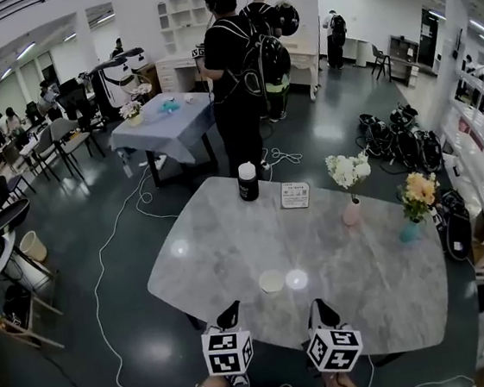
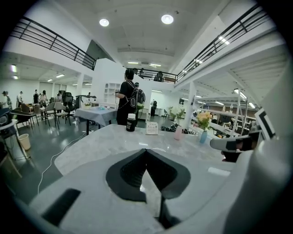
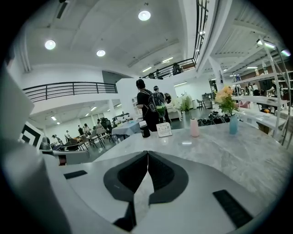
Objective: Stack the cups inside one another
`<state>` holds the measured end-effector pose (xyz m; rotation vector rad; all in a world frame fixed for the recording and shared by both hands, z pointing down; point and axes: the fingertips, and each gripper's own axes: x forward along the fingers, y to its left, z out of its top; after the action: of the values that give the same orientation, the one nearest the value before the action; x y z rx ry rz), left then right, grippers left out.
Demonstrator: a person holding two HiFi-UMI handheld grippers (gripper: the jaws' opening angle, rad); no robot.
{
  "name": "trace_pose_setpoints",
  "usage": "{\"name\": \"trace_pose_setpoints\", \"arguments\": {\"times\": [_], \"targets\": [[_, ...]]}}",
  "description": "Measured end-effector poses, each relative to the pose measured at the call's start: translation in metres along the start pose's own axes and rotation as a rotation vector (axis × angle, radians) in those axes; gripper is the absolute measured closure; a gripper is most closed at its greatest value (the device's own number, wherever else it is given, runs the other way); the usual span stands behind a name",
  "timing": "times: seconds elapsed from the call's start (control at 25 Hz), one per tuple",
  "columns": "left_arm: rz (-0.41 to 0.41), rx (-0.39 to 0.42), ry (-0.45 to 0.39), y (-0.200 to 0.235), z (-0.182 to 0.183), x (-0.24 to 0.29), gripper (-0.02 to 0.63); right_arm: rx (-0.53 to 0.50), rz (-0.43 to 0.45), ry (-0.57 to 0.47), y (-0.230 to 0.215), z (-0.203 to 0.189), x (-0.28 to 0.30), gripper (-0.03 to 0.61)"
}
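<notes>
A pale cup (image 1: 271, 280) stands on the grey marble table (image 1: 230, 242), near its front edge, beside a bright lamp reflection. I cannot tell whether other cups sit inside it. My left gripper (image 1: 231, 309) hovers just in front and left of the cup, jaws shut and empty. My right gripper (image 1: 317, 307) hovers in front and right of it, also shut with nothing held. In the left gripper view the left gripper (image 2: 146, 151) has its dark pads together. The right gripper (image 3: 147, 153) shows the same in its own view. The cup is hidden in both gripper views.
At the table's far side stand a black bottle with a white cap (image 1: 248, 181) and a small card sign (image 1: 295, 194). On the right are a pink vase of white flowers (image 1: 352, 210) and a teal vase of orange flowers (image 1: 411, 230). People (image 1: 234, 85) stand beyond the table.
</notes>
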<state>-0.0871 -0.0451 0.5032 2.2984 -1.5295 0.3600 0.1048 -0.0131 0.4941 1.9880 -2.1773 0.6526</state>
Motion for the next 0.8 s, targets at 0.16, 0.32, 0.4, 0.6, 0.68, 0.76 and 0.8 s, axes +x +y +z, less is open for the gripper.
{"name": "trace_pose_setpoints", "arguments": {"times": [0.16, 0.32, 0.4, 0.6, 0.68, 0.76, 0.8], "targets": [[-0.037, -0.009, -0.008, -0.006, -0.001, 0.002, 0.618, -0.004, -0.015, -0.008, 0.005, 0.002, -0.002, 0.571], [-0.069, 0.012, -0.017, -0.004, -0.001, 0.004, 0.618, 0.0, -0.026, -0.028, 0.016, 0.005, 0.005, 0.571], [-0.072, 0.006, -0.017, 0.001, 0.0, 0.004, 0.618, -0.001, -0.021, -0.033, 0.024, 0.008, 0.008, 0.571], [-0.075, -0.008, -0.014, 0.01, 0.001, 0.007, 0.618, -0.007, -0.016, -0.028, 0.035, 0.007, 0.013, 0.571], [-0.077, -0.008, -0.015, 0.012, 0.0, 0.007, 0.618, -0.013, -0.022, -0.032, 0.036, 0.007, 0.013, 0.572], [-0.075, -0.009, -0.016, 0.014, 0.0, 0.008, 0.618, -0.016, -0.028, -0.039, 0.035, 0.008, 0.014, 0.572], [-0.074, -0.011, -0.014, 0.015, 0.0, 0.009, 0.618, -0.015, -0.031, -0.04, 0.035, 0.009, 0.015, 0.572]]}}
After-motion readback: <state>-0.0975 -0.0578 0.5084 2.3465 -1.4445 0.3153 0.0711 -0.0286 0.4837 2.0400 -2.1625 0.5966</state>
